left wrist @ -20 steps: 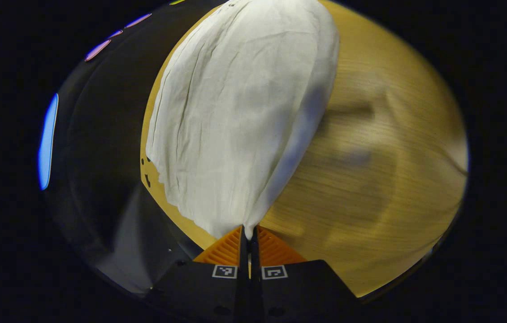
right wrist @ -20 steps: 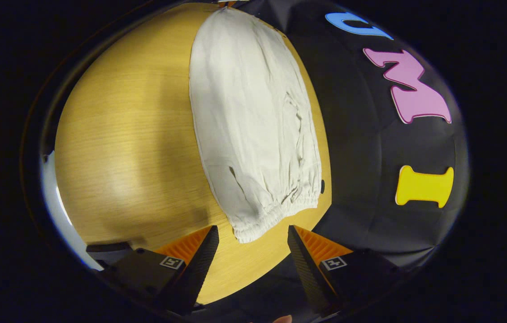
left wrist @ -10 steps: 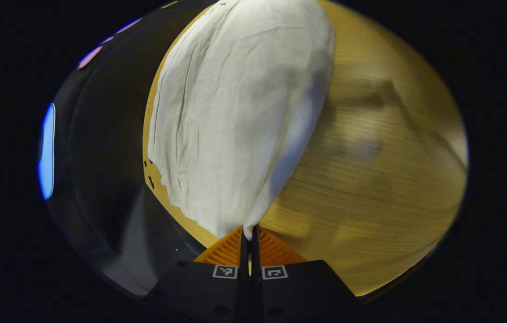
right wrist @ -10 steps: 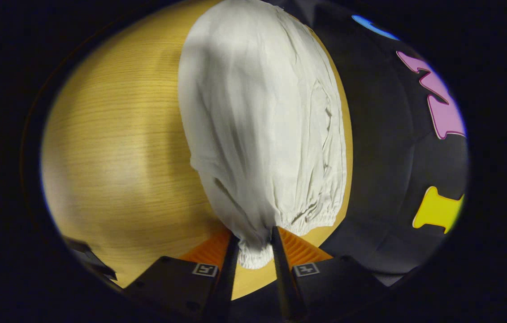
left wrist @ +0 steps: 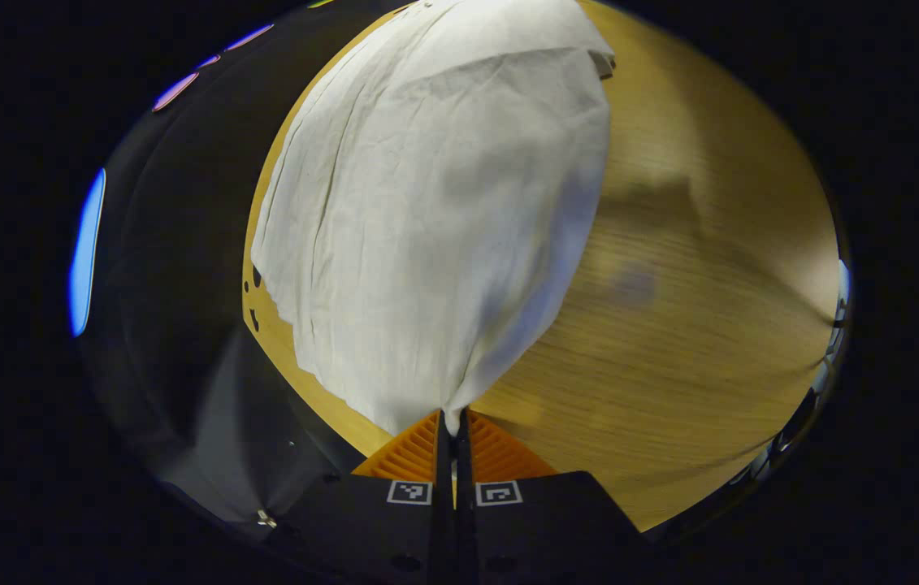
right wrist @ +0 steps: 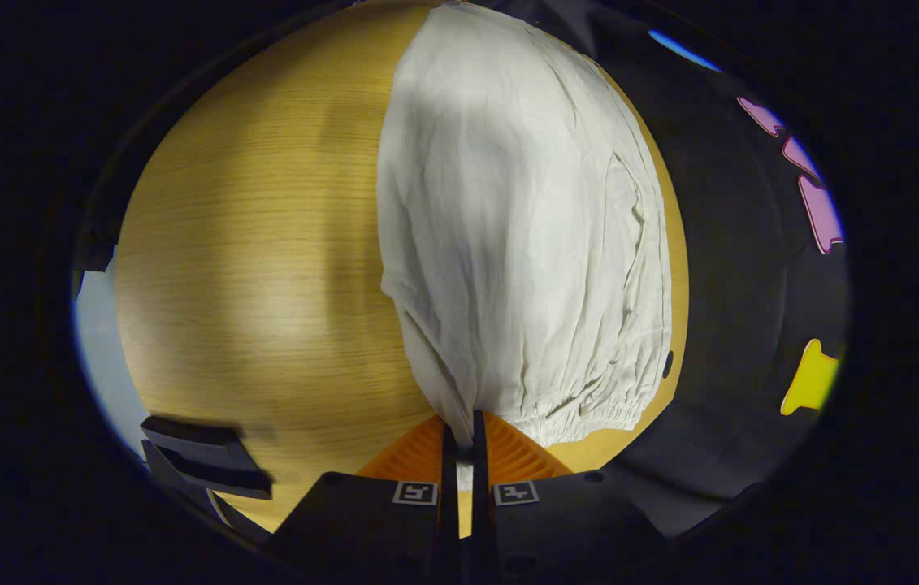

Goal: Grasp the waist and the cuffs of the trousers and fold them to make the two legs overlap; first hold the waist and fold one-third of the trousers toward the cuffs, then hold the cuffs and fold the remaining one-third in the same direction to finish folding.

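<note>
Two grippers pinch opposite ends of the white trousers [left wrist: 435, 227] on the wooden table [left wrist: 687, 325], the left gripper [left wrist: 451, 418] clenched on the cuffs and the right gripper [right wrist: 463, 435] on the elastic waist [right wrist: 589, 406], ready to fold leg over leg.

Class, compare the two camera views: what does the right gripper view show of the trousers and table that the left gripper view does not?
Right gripper view alone: the gathered elastic band at one end of the trousers, with the right claw shut on cloth beside it, and a dark stepped object at the table's near edge.

Left gripper view alone: a plain corner of the cloth pinched in the left claw, and a layer lifting at the far end.

Both: the white trousers lying on the wooden table, near its edge by the black wall.
</note>
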Demonstrator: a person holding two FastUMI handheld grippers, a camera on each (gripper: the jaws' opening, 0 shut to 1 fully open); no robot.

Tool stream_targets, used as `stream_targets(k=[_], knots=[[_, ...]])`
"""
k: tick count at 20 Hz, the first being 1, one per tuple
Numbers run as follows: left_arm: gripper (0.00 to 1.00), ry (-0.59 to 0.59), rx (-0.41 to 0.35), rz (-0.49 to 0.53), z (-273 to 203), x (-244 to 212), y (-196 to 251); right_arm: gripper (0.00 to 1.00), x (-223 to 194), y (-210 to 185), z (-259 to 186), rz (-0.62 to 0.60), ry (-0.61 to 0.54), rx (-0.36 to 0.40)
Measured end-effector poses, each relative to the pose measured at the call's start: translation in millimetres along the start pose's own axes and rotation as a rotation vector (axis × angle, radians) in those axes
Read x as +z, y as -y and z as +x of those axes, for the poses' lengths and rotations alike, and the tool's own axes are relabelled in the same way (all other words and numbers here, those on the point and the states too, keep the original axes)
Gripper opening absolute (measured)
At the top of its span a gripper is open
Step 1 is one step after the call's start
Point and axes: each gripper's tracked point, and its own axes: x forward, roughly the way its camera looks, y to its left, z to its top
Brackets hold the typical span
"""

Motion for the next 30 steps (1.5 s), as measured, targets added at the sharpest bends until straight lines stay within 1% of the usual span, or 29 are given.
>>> stream_targets(k=[2,5,6,7,8,10,13,16,19,20,22,25,28,30], knots=[[0.05,-0.003,-0.016,-0.022,4.1,-3.0,-4.7,0.1,1.0,1.5,-0.7,0.022,0.001,0.018],[0.05,-0.004,-0.044,-0.024,2.6,-3.3,-1.7,0.1,5.0,1.5,-4.7,0.034,0.01,0.053],[0.05,-0.004,-0.063,-0.038,2.0,-1.2,-1.0,0.1,6.4,3.8,-6.1,0.045,0.016,0.058],[0.05,-0.005,-0.063,-0.062,-0.1,1.2,-6.0,0.1,6.8,9.4,-8.7,0.064,0.018,0.052],[0.05,-0.002,-0.049,-0.099,-2.6,5.1,-14.5,0.1,6.2,14.2,-14.3,0.094,0.024,0.035],[0.05,0.012,-0.004,-0.216,-8.3,11.6,-29.8,0.1,7.7,31.1,-28.2,0.18,0.035,-0.013],[0.05,0.034,0.034,-0.344,-12.6,38.8,-56.4,0.1,8.3,68.7,-39.8,0.322,0.043,-0.065],[0.05,0.066,0.064,-0.462,-12.3,71.2,-102.0,0.1,11.9,115.7,-47.6,0.422,0.048,-0.118],[0.05,0.097,0.091,-0.6,6.1,92.9,-162.6,0.1,12.2,160.6,-44.8,0.534,0.054,-0.155],[0.05,0.108,0.096,-0.625,10.9,102.7,-179.6,0.1,10.0,175.0,-42.9,0.571,0.054,-0.165],[0.05,0.118,0.123,-0.64,19.9,118.2,-212.0,0.1,0.7,195.3,-33.3,0.644,0.033,-0.175],[0.05,0.11,0.133,-0.659,39.2,131.7,-246.6,0.1,-14.3,203.8,-15.6,0.748,-0.002,-0.157],[0.05,0.093,0.113,-0.703,61.7,147.3,-267.9,0.1,-20.1,200.5,4.8,0.848,-0.025,-0.093],[0.05,0.087,0.115,-0.689,73.4,162.7,-281.4,0.1,-22.8,200.3,16.2,0.885,-0.026,-0.06]])
